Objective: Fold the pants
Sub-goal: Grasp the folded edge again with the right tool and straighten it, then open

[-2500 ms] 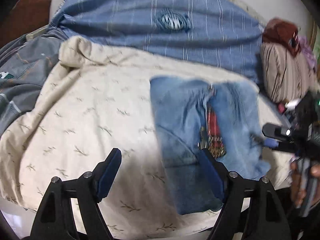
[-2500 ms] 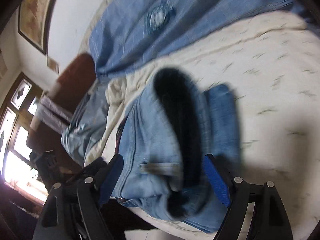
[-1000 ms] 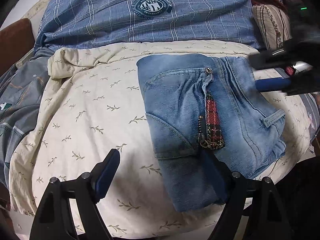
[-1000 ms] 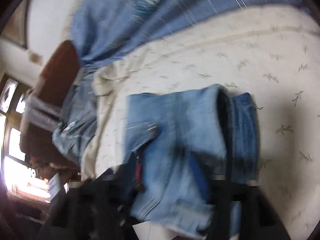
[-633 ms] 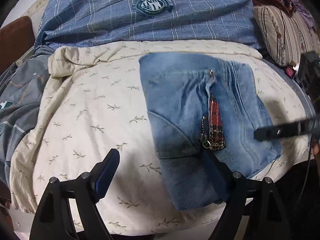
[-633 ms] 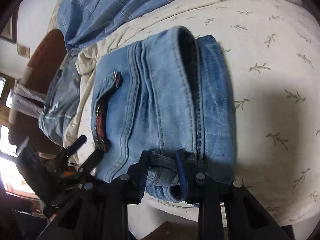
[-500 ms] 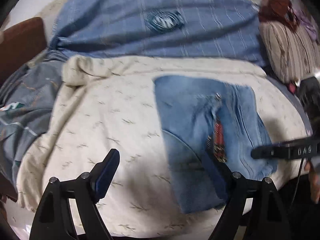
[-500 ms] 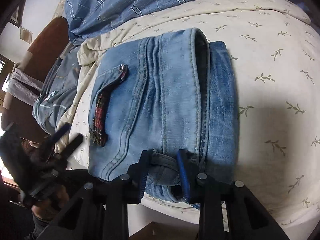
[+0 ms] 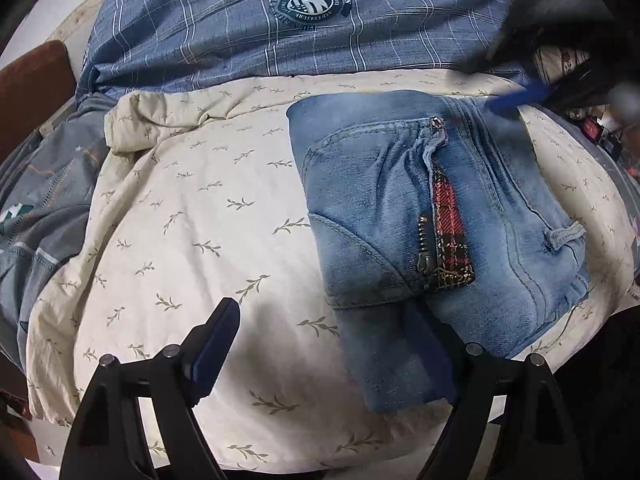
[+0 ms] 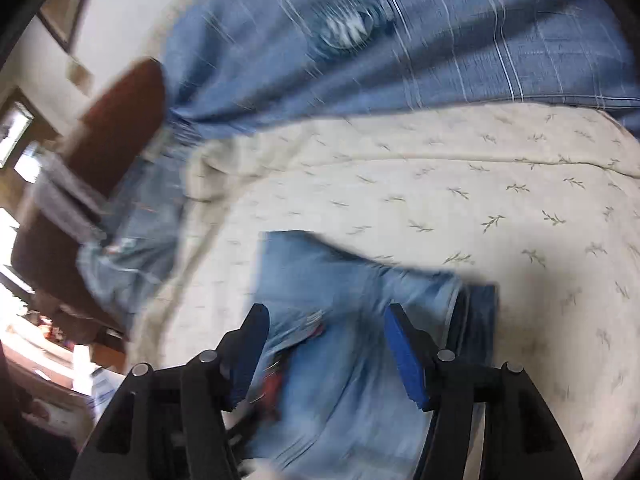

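The folded light-blue jeans [image 9: 384, 200] lie on the cream leaf-print sheet [image 9: 192, 240], zip and red tartan lining facing up. My left gripper [image 9: 324, 316] hovers open at the near edge of the sheet; its right finger [image 9: 430, 344] is over the jeans' lower corner and nothing is between the pads. In the blurred right wrist view my right gripper [image 10: 326, 312] hangs over the jeans [image 10: 352, 344] with its jaws opening and no cloth pinched. From the left wrist view the right gripper [image 9: 516, 100] is a dark blur at the jeans' far right corner.
A blue plaid cover with a round badge [image 9: 312, 4] spreads behind the sheet. A grey-blue garment [image 9: 36, 208] is bunched at the left, beside a brown chair back [image 9: 32, 80]. Small items [image 9: 592, 128] lie at the right edge.
The right gripper was shut on the jeans' waistband edge; it has let go, opened and swung up toward the jeans' far right corner. The left gripper stays open in place.
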Action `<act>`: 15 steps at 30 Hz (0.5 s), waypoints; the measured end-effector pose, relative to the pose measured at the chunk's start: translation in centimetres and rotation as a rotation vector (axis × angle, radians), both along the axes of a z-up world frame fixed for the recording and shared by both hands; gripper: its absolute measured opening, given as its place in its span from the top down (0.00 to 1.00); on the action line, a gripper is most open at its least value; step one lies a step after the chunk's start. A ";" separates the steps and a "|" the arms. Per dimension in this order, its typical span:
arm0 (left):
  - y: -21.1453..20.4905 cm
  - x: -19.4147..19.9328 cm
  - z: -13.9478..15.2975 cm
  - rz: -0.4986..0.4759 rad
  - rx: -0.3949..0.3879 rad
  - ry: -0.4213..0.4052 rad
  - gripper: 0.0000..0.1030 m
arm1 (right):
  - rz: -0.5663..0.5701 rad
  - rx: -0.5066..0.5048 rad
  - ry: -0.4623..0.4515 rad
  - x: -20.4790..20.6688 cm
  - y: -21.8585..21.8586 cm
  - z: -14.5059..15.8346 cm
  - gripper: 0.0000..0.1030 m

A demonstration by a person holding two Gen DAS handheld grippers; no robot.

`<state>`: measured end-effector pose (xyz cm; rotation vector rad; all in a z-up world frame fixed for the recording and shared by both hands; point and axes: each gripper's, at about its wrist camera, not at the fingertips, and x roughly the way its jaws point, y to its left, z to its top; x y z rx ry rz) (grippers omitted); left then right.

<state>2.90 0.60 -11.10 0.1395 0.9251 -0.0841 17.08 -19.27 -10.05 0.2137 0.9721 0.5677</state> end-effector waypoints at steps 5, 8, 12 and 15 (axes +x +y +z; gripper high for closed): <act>0.0 0.0 0.1 0.005 -0.031 -0.001 0.17 | -0.054 0.016 0.129 2.5 -0.8 -4.7 0.38; 1.2 -0.4 0.7 0.025 -0.133 -0.018 0.18 | -0.022 0.025 0.073 -0.2 -1.8 -2.5 0.38; 3.3 -0.4 2.0 0.093 -0.223 -0.057 0.18 | -0.077 0.045 0.038 -4.0 -6.2 -2.7 0.31; 2.8 0.6 2.0 0.099 -0.230 -0.033 0.18 | -0.144 0.070 0.098 -4.5 -9.0 -4.8 0.31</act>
